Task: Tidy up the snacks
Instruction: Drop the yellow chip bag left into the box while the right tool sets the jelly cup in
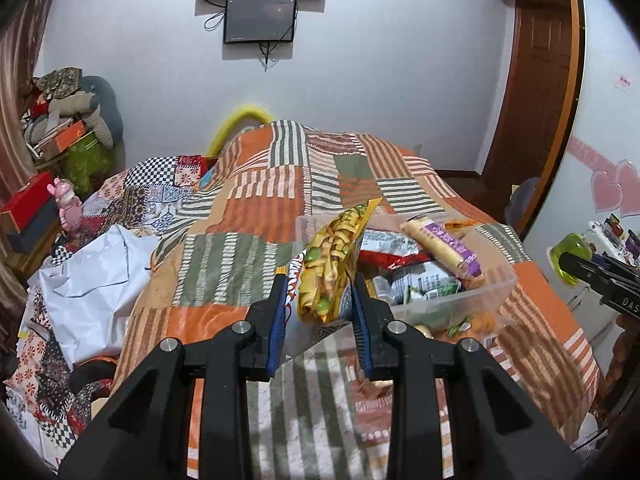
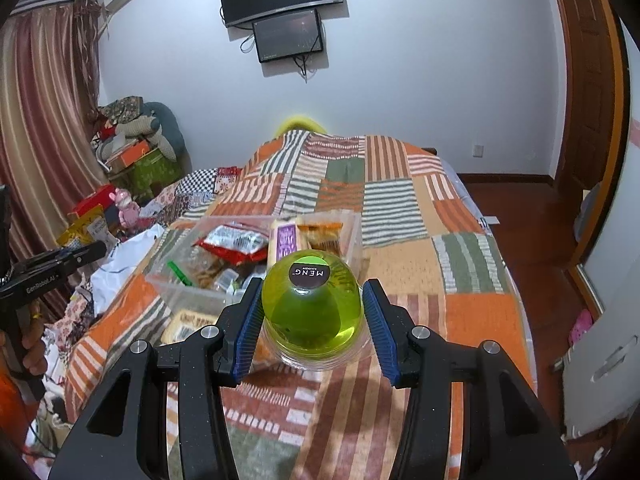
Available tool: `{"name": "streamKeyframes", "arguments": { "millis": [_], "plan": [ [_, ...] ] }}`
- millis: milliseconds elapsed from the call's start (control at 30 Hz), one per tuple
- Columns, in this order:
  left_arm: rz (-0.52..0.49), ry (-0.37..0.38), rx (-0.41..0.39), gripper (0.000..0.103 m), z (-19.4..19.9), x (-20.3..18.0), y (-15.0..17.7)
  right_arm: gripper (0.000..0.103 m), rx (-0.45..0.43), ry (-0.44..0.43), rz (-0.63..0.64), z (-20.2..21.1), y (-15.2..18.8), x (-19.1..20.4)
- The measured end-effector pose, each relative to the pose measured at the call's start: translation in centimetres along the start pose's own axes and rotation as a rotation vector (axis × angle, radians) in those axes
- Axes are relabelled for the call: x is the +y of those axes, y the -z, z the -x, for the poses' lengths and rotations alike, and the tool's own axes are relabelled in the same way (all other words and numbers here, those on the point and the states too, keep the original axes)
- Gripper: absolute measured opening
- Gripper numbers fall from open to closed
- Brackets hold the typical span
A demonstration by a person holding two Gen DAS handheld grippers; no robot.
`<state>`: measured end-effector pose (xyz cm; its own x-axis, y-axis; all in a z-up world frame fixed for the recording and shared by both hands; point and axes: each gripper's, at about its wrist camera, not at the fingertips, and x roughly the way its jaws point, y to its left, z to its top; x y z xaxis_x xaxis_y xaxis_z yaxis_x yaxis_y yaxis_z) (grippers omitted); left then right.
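My left gripper (image 1: 320, 280) is shut on a yellow snack bag (image 1: 334, 264) and holds it upright just left of a clear plastic bin (image 1: 472, 292) on the bed. The bin holds several snack packs, among them a purple-labelled biscuit roll (image 1: 442, 246) and a red bag (image 1: 404, 258). My right gripper (image 2: 312, 316) is shut on a green jelly cup (image 2: 312, 304) with a black round label, held just in front of the bin (image 2: 188, 284). The right gripper with the cup also shows at the right edge of the left wrist view (image 1: 576, 266).
The bed carries an orange, green and white patchwork quilt (image 1: 260, 208). Loose snack packs (image 2: 188, 324) lie on the quilt by the bin. A white bag (image 1: 92, 284) lies at the left. Clutter and boxes (image 1: 64, 128) stand at the far left. A wooden door (image 2: 580, 80) is right.
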<state>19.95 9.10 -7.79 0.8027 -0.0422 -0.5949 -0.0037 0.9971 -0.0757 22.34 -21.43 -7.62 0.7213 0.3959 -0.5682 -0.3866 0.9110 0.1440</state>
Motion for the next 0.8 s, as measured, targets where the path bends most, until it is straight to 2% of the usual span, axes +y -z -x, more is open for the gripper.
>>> {"name": "streamKeyframes", "arguments": {
  "millis": [467,800],
  "plan": [
    [-0.036,0.032,0.036,0.030,-4.4,-2.5,-0.8,0.046,0.009,-0.036,0.004,-3.3,-0.7,-0.1],
    [-0.058,0.004,0.065,0.030,-7.7,-2.8,-0.5,0.046,0.054,-0.054,-0.020,-6.6,-0.6,-0.4]
  ]
}}
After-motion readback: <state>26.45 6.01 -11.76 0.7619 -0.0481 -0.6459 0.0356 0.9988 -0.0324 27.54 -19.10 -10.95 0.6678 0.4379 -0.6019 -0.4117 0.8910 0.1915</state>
